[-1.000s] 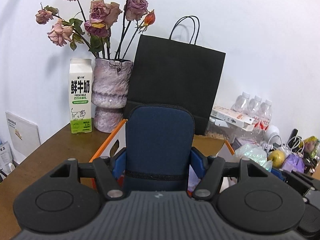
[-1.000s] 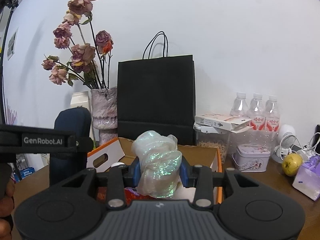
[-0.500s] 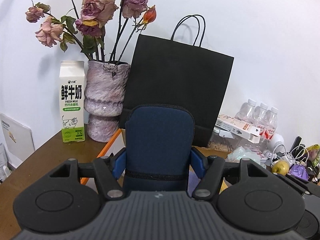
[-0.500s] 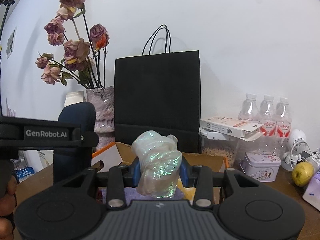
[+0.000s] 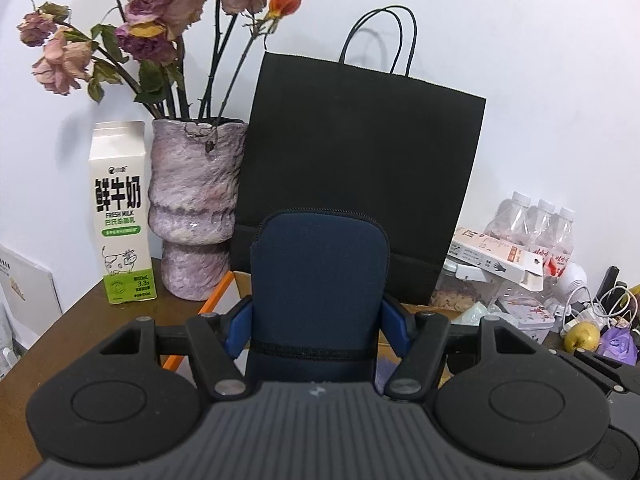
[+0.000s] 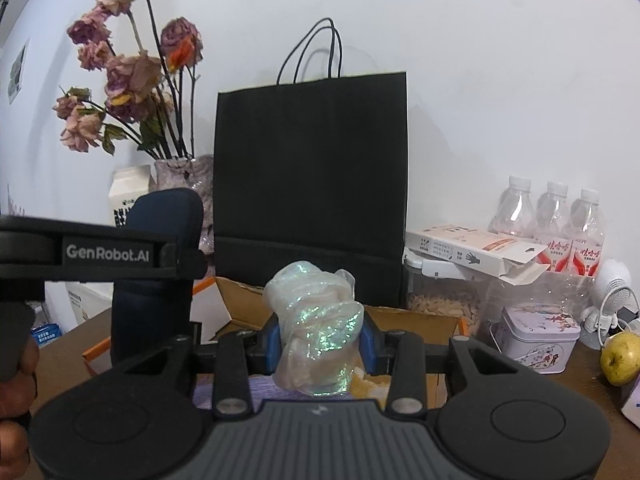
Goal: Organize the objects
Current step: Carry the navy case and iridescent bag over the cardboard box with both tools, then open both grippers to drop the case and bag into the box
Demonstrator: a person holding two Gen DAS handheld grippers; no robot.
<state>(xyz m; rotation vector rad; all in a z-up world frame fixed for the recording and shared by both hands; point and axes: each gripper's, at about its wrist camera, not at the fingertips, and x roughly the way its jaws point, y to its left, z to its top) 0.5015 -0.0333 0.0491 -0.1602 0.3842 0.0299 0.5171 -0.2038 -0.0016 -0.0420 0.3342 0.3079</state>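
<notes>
Pouch [image 5: 318, 280] filled my left gripper [image 5: 316, 320]: its blue pads pressed both sides of the navy case, which stood upright between them, zip edge on top. I judged that hold was chosen so the pouch could go down end-first into a container. My right gripper [image 6: 318, 342] was clamped narrower on a bundle [image 6: 316, 320] of crumpled iridescent film, squeezed at its waist because the stuff is soft and would slip from a looser grip.

Just beyond both grippers sat the open box [image 6: 408, 318], cardboard with an orange rim, some purple cloth and yellowish bits showing inside. Both items hung over its near edge, so I took the box to be where they belonged, though neither was in it yet.

Behind the box a black bag [image 6: 310, 176] stood against the wall. To its left were the vase [image 5: 196, 208] of dried roses and a milk carton [image 5: 120, 212]; to its right, water bottles [image 6: 552, 216], a tin [image 6: 536, 338] and a pear [image 6: 620, 356] crowded the tabletop [image 5: 48, 344], leaving little room for a careless swing.
</notes>
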